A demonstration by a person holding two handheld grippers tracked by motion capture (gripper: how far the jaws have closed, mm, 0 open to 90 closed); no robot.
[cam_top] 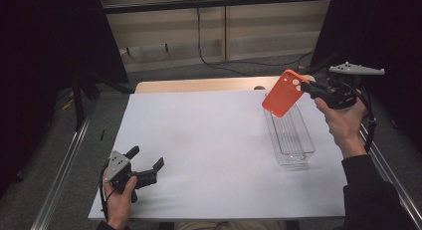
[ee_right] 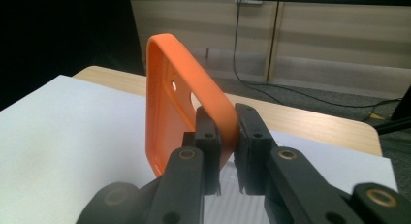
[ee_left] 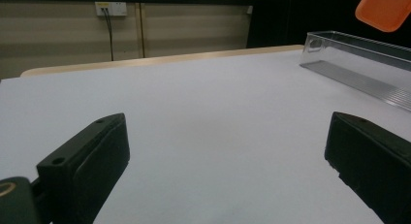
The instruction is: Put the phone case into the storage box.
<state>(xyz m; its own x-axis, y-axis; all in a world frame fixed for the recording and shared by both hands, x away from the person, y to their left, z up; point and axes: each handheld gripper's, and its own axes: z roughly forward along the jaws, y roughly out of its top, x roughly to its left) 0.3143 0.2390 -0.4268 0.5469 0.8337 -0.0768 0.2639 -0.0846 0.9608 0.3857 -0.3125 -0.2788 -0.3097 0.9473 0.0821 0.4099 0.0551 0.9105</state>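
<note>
Done: the right claw [cam_top: 304, 87] had the orange phone case [cam_top: 282, 93] off the desk [cam_top: 209, 140], pinched at one edge.
Left: setting it down, probably in the clear tray [cam_top: 291, 135].
Case: in the air above the tray's far end, tilted.
Left claw [cam_top: 147, 166]: wide, holding nothing, near the desk's front edge.

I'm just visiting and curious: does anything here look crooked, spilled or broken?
Nothing looks spilled or broken. The orange case hangs tilted in the air above the clear bin, pinched at one edge by the right gripper. The bin sits upright on the white sheet.
</note>
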